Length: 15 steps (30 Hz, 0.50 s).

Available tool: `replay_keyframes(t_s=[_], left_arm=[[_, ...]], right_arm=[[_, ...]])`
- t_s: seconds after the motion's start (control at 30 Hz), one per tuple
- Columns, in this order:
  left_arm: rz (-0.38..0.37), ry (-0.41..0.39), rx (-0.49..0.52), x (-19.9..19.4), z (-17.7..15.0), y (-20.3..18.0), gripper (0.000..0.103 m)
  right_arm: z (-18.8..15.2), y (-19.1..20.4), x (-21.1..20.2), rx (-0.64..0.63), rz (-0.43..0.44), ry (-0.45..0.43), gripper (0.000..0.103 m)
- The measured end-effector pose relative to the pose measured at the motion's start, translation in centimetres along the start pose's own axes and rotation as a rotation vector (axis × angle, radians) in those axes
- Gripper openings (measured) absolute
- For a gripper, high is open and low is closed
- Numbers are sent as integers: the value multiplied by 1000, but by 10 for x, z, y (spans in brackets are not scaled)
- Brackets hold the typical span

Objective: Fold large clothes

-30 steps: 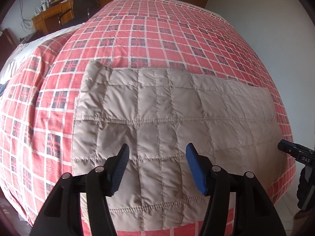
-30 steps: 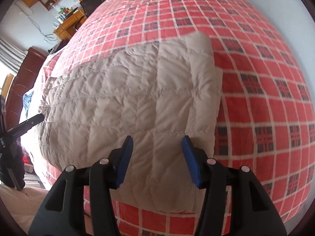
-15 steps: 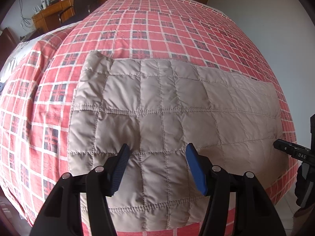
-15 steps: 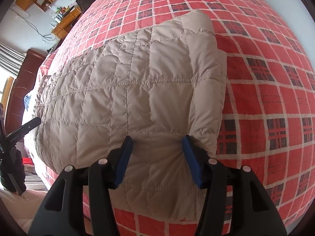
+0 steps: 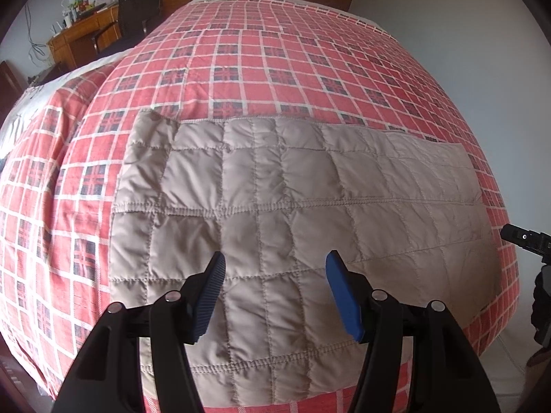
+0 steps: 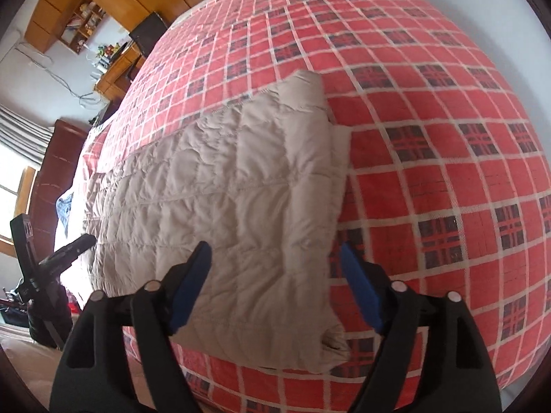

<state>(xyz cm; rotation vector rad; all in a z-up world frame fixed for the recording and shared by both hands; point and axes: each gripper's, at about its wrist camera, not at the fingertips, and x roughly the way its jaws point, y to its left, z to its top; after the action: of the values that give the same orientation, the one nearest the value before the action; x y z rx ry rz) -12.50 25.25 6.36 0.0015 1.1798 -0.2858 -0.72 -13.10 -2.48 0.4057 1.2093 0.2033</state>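
Nearest the lens, the left gripper (image 5: 275,275) hangs over the near part of a beige quilted jacket (image 5: 292,213), its blue pads spread apart and holding nothing. The right gripper (image 6: 275,265) is likewise released, its jaws wide on either side of the jacket's right edge, the right pad over the red plaid bedspread (image 6: 430,137); whether either pad touches the fabric cannot be told. The jacket lies folded into a flat rectangle across the near edge of the bed, its near hem partly hidden behind the gripper bodies. In the right wrist view a thick folded layer shows at its right side. Beyond, a wooden desk (image 5: 79,31) with small cluttered items, too small to identify, stands against the wall.
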Motion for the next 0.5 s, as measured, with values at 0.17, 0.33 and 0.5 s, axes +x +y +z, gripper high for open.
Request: replay_keyframes(t_s=[0.17, 0.33, 0.5], left_arm=[[-8, -3, 8, 2, 3, -7, 62], [5, 3, 15, 7, 2, -13, 63], [12, 12, 10, 12, 2, -12, 63]], right_arm=[[2, -25, 21, 46, 70, 60, 82], [1, -44, 47, 87, 111, 120, 82], [0, -47, 58, 80, 173, 125, 76]])
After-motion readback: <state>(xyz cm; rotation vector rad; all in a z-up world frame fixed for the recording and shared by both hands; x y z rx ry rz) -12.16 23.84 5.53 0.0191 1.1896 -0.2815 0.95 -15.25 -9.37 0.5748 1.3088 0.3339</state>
